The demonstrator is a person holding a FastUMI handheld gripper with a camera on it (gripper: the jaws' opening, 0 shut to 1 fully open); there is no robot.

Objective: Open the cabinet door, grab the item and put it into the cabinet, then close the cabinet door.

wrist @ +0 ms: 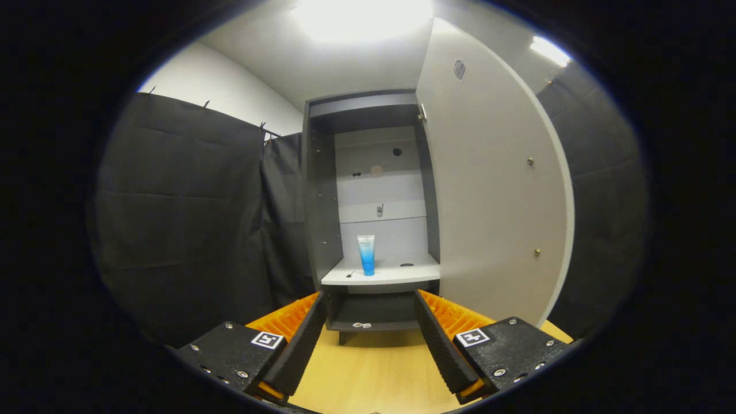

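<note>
The gripper (371, 322) is empty, its fingers spread wide above the pale wooden tabletop (374, 374). Just beyond the fingertips, at the far edge of that top, stands the cabinet (322, 195), dark-framed with a light back panel. Its door (489, 201) is swung fully open to the right. Between the fingers, low in the cabinet, a dark bottom compartment holds a few small bits too small to tell. Above it, a blue-and-white tube (366, 255) stands upright on the white shelf (397, 275), near the shelf's middle, towards the back.
</note>
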